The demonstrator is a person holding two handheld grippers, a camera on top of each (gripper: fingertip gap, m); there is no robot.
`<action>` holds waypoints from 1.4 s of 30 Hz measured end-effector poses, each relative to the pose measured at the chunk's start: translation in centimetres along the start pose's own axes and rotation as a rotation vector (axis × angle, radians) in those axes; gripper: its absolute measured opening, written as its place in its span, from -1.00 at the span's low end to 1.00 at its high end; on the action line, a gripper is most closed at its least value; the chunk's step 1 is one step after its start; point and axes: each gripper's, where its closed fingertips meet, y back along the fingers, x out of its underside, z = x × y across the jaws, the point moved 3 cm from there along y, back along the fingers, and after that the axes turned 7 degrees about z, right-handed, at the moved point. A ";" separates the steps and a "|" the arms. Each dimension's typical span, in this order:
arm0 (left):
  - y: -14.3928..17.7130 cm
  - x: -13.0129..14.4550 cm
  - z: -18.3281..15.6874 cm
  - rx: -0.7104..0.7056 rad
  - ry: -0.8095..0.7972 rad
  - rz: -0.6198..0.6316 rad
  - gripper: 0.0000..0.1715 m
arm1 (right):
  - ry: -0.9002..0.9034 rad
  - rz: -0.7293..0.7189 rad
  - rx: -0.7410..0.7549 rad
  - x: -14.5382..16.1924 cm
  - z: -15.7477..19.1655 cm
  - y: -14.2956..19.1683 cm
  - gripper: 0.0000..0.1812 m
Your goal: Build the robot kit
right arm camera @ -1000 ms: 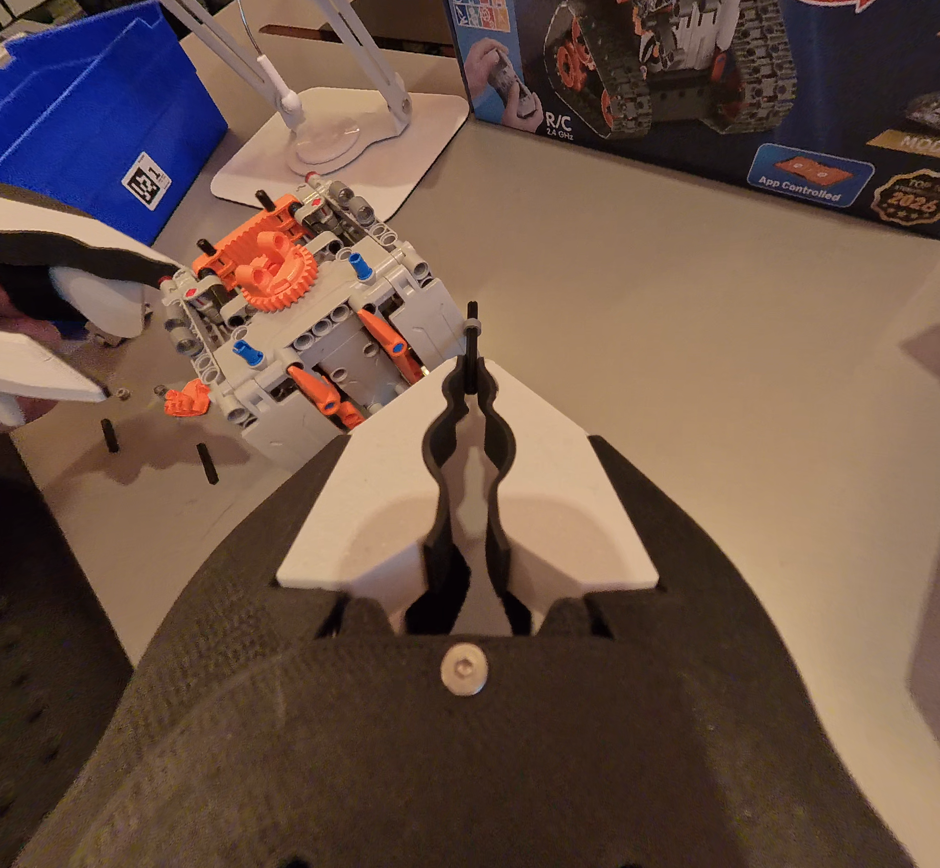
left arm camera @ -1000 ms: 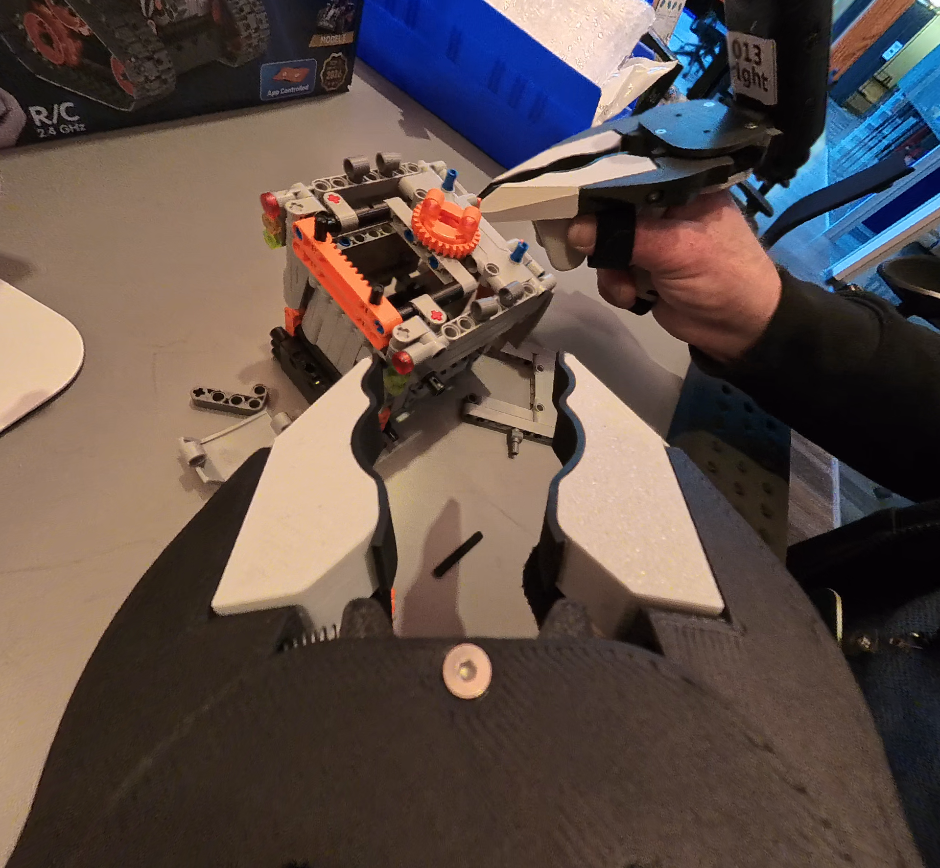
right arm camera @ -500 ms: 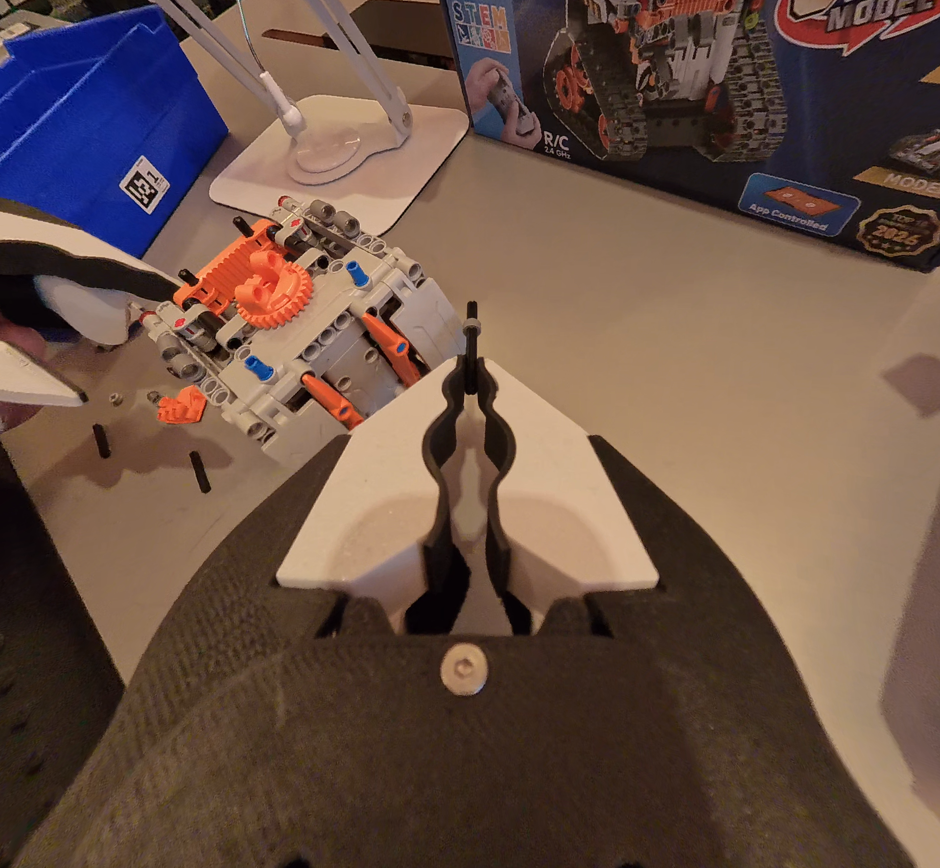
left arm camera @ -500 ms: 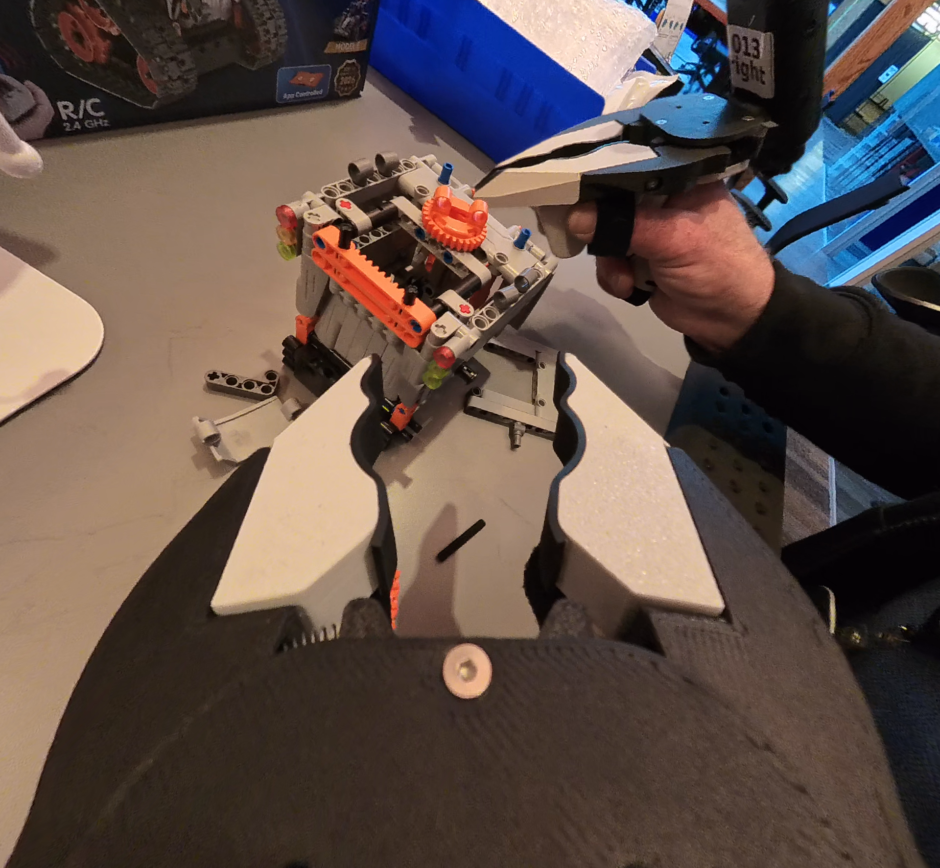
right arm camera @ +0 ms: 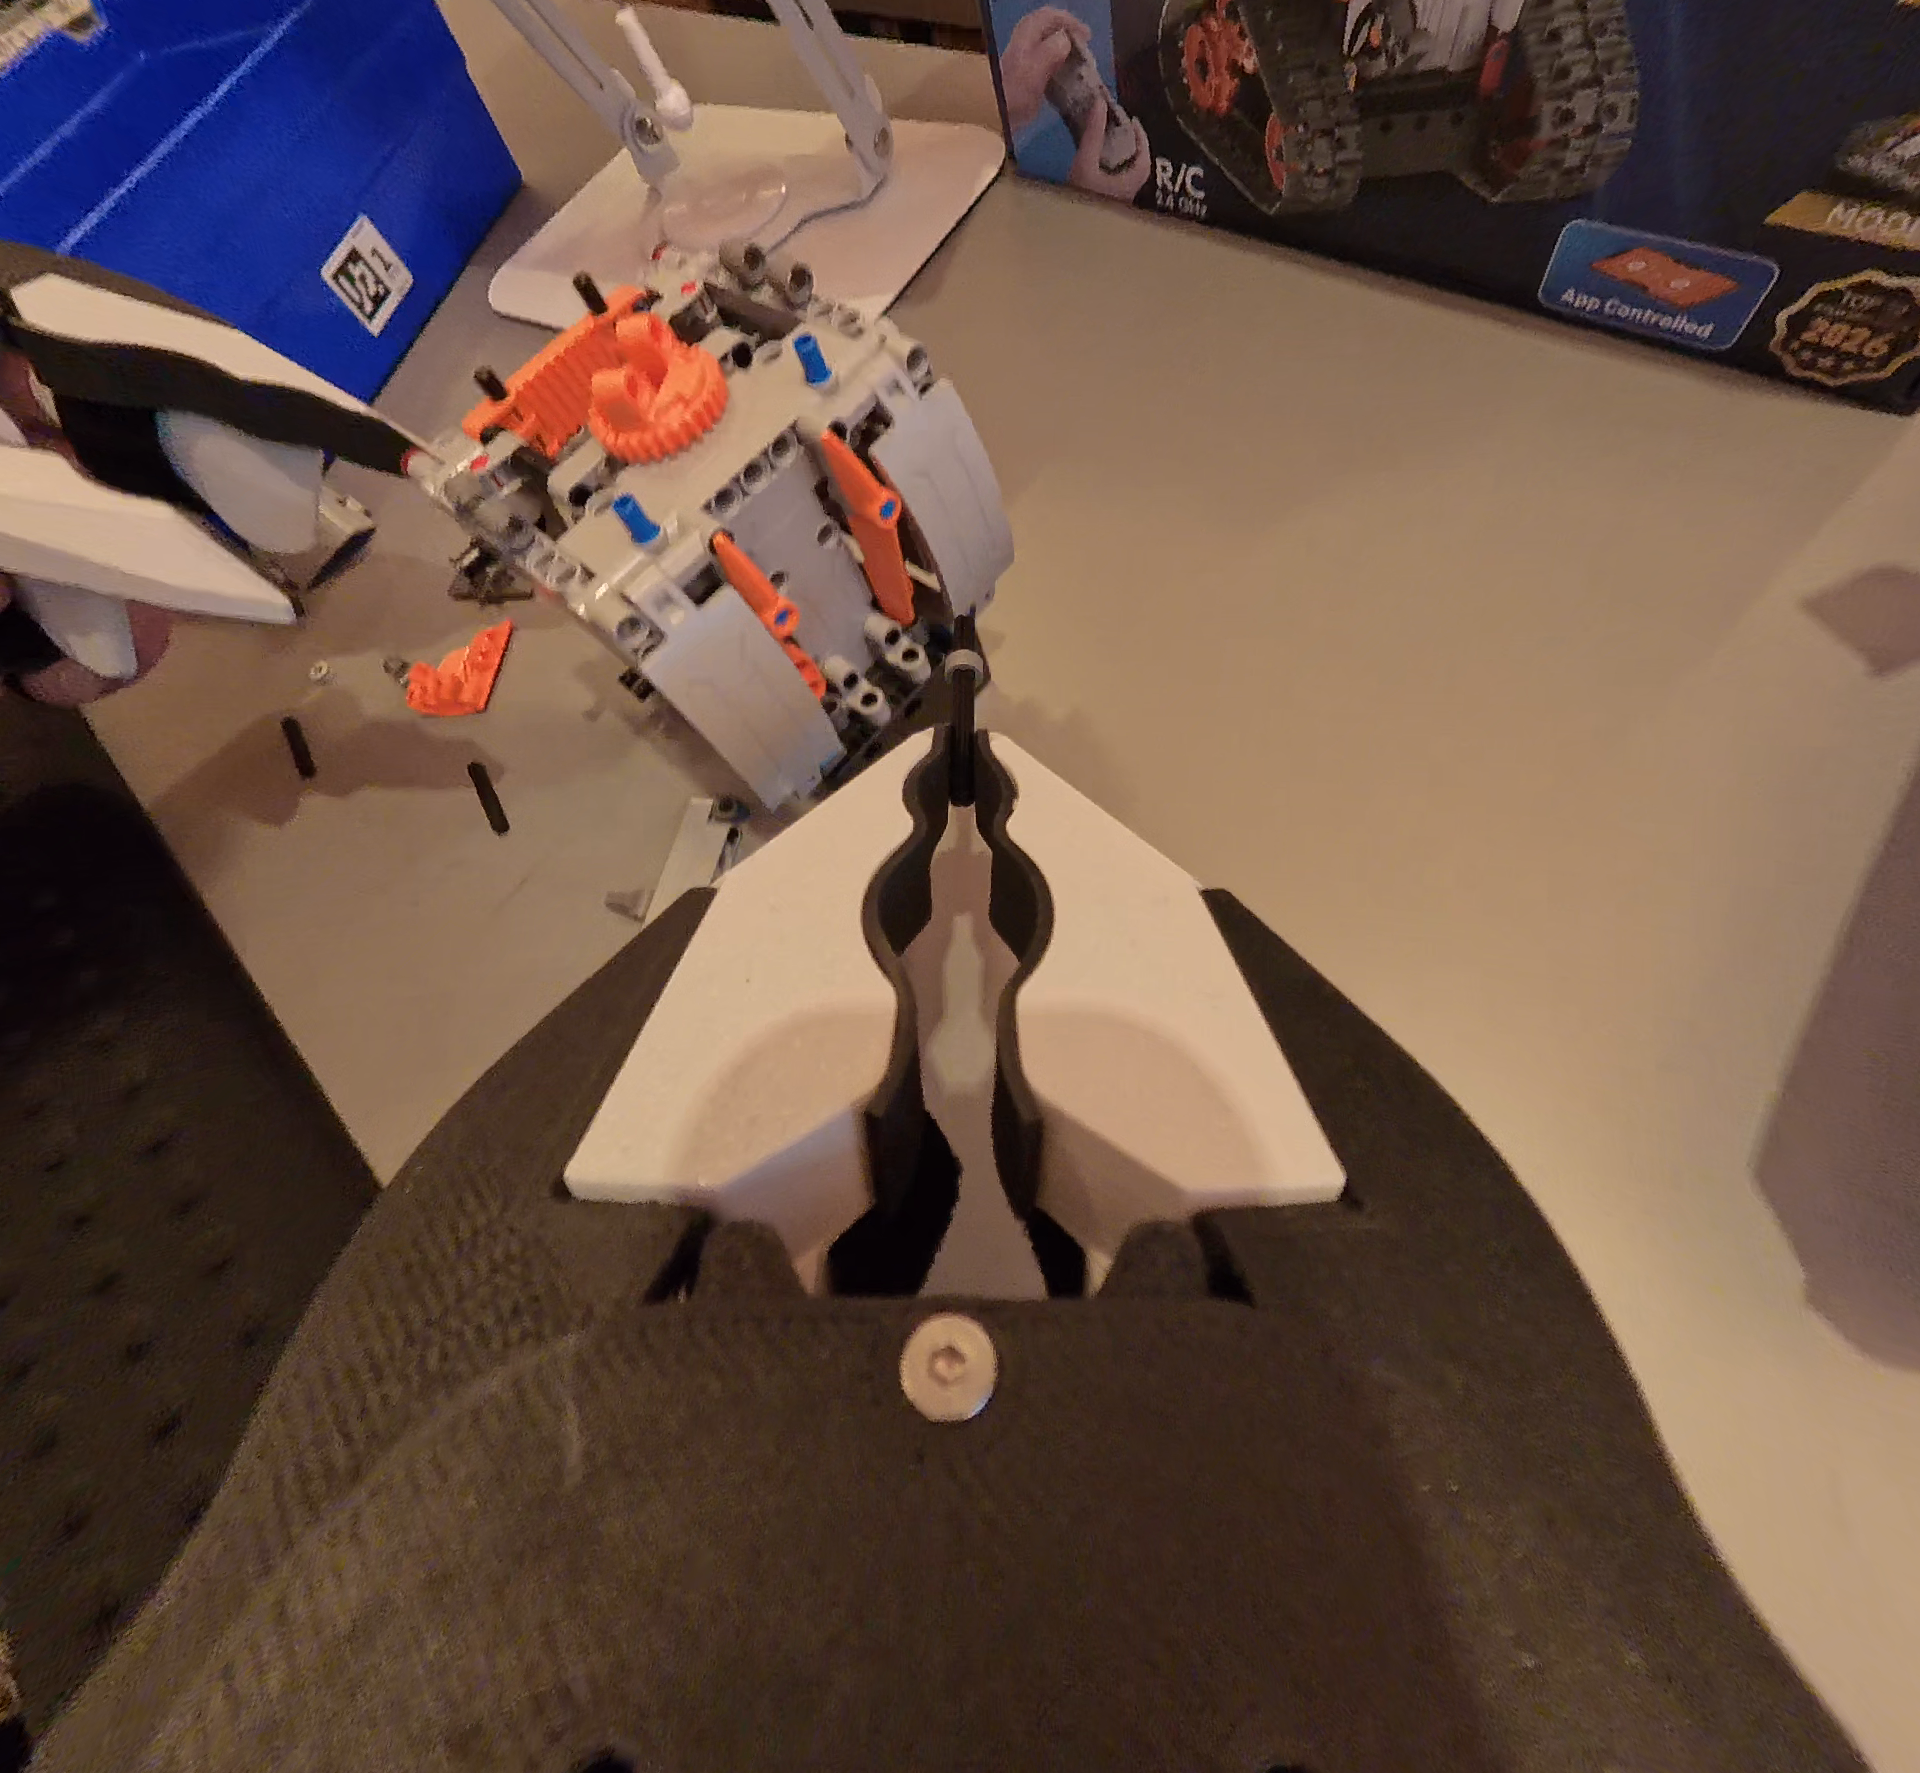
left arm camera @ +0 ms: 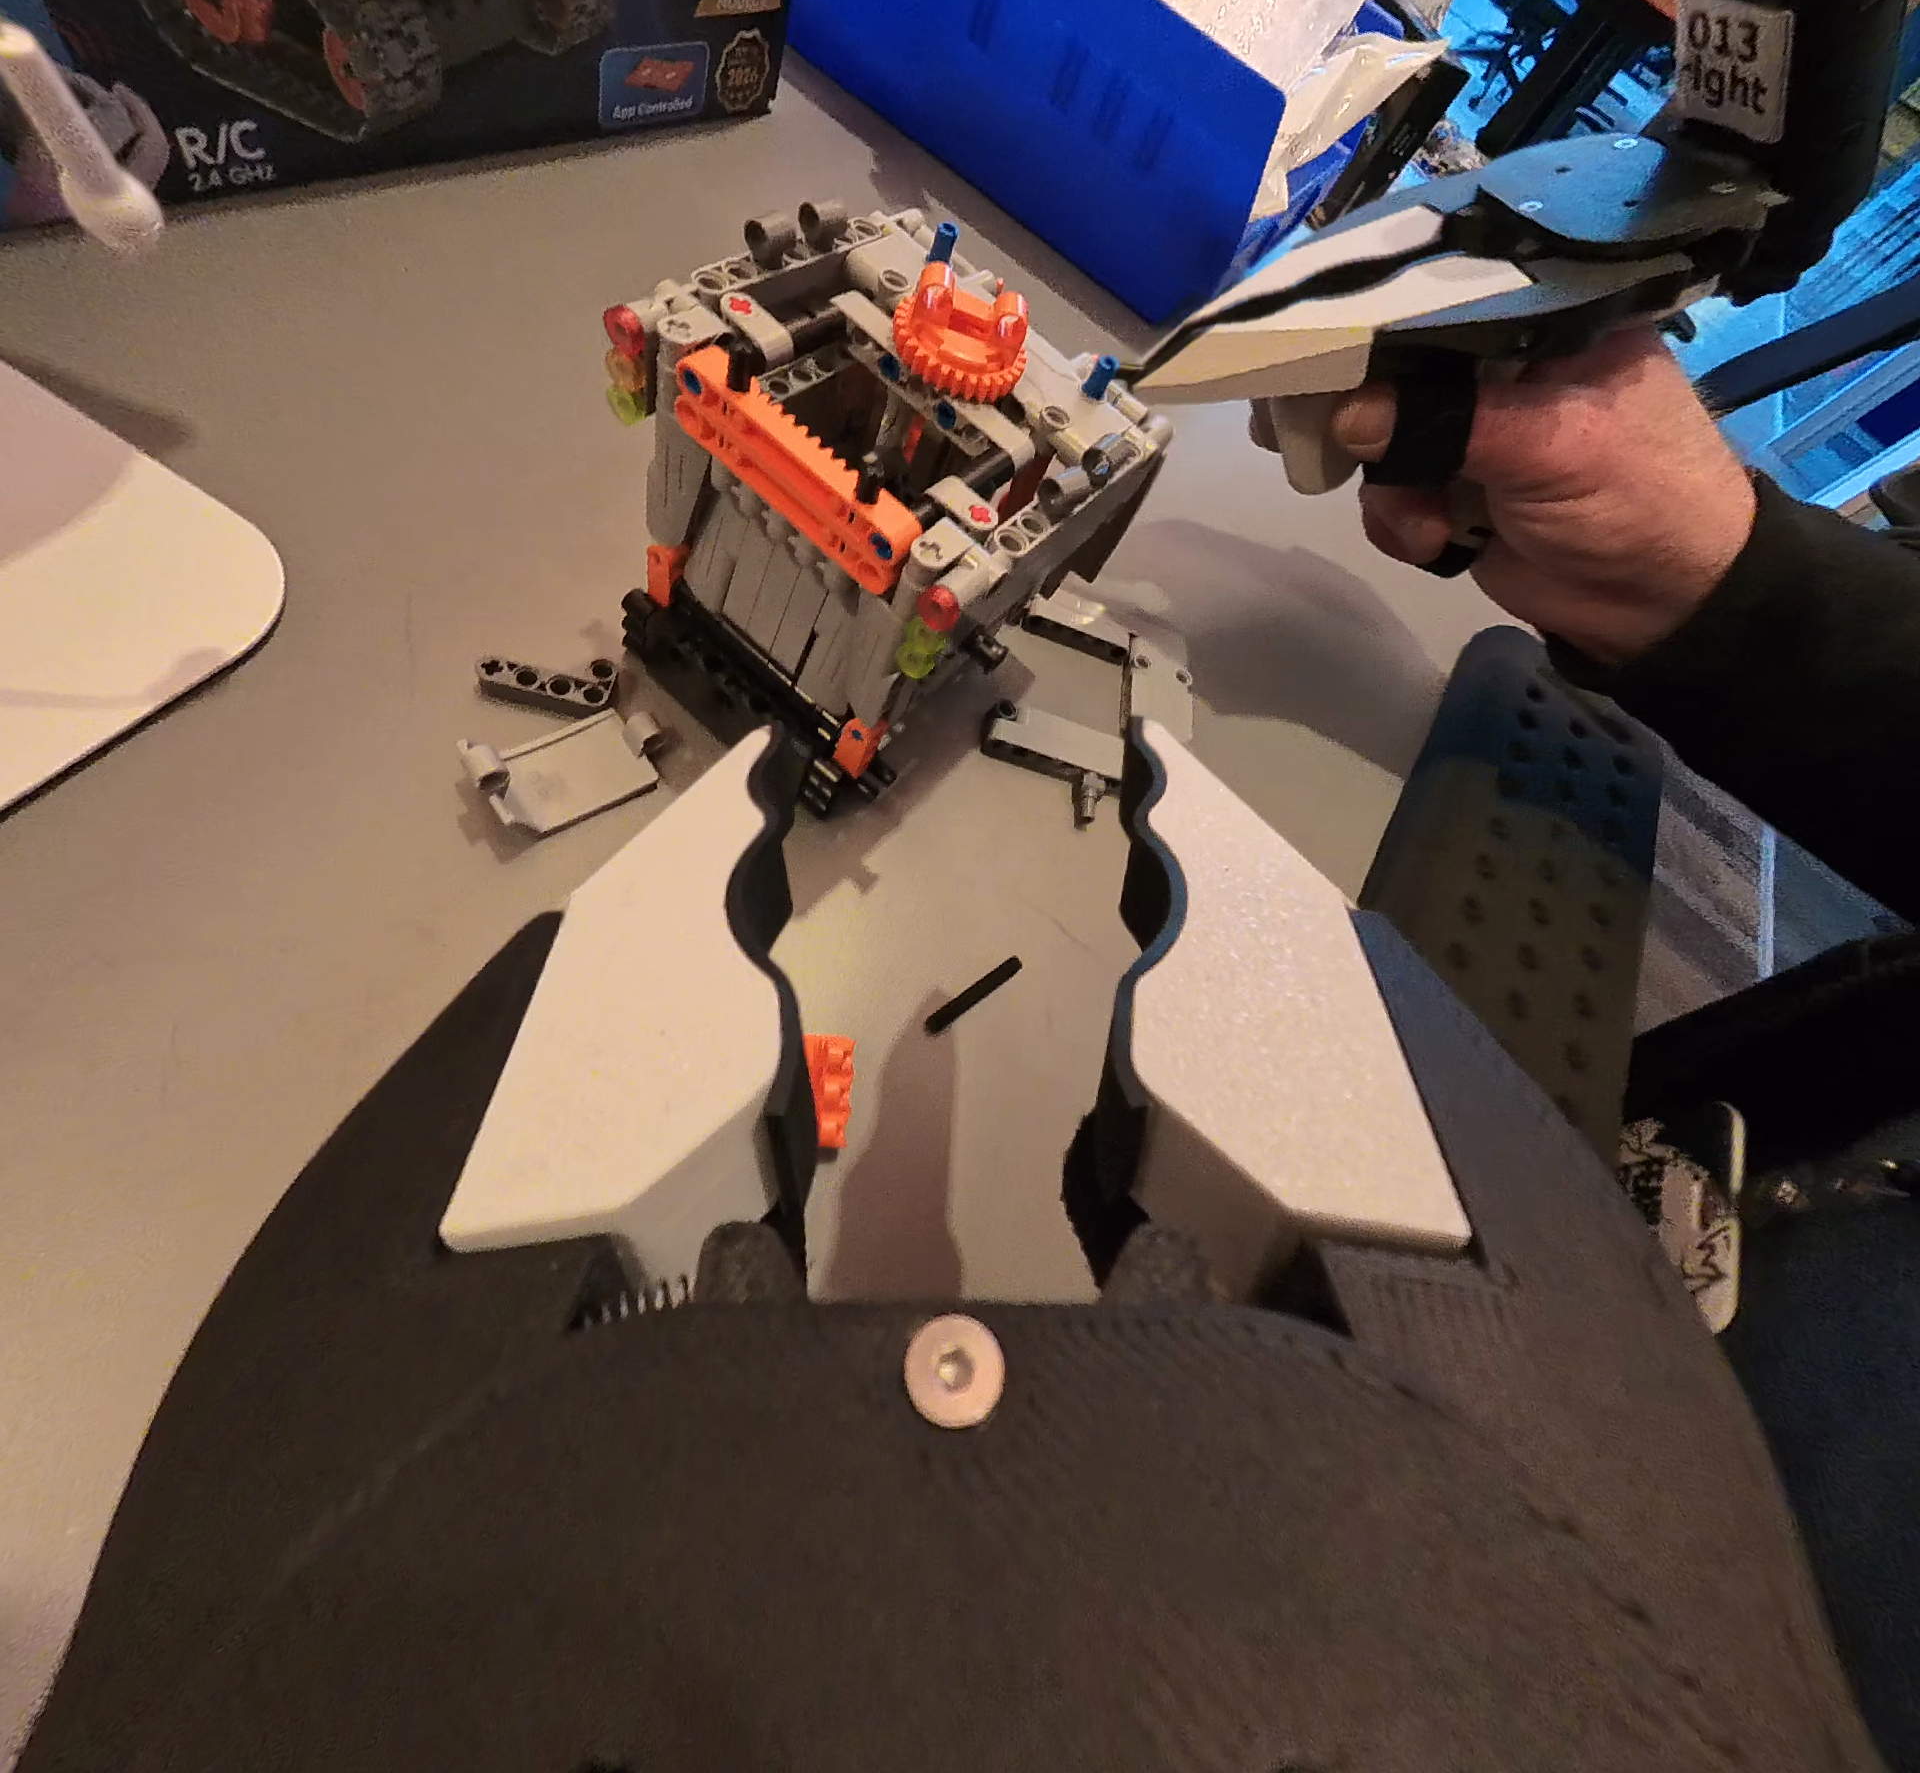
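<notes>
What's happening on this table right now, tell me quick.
A person works two handheld grippers around a grey, black and orange brick-built model standing on the grey table. The right gripper is shut on a thin black axle pin, held close beside the model. The left gripper is open just short of the model, over loose parts: a short black pin and a small orange brick piece.
</notes>
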 end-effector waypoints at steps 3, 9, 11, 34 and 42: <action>0.5 0.7 0.1 -0.015 0.002 0.015 -0.31 | 0.013 0.027 -0.006 1.3 0.2 0.8 -1.00; 1.2 2.3 -0.3 -0.036 -0.010 0.052 -0.40 | 0.124 0.078 -0.099 3.6 3.0 2.5 -0.99; 1.1 3.0 -0.5 -0.042 -0.018 0.071 -0.42 | 0.184 0.095 -0.157 4.2 5.1 2.5 -0.99; -1.0 4.3 -8.0 0.194 -0.251 0.098 -0.85 | 0.367 0.078 -0.623 3.1 15.2 0.3 -0.99; 0.0 3.9 -8.1 0.262 -0.203 0.039 -0.92 | 0.360 0.085 -0.654 2.9 15.3 0.2 -0.98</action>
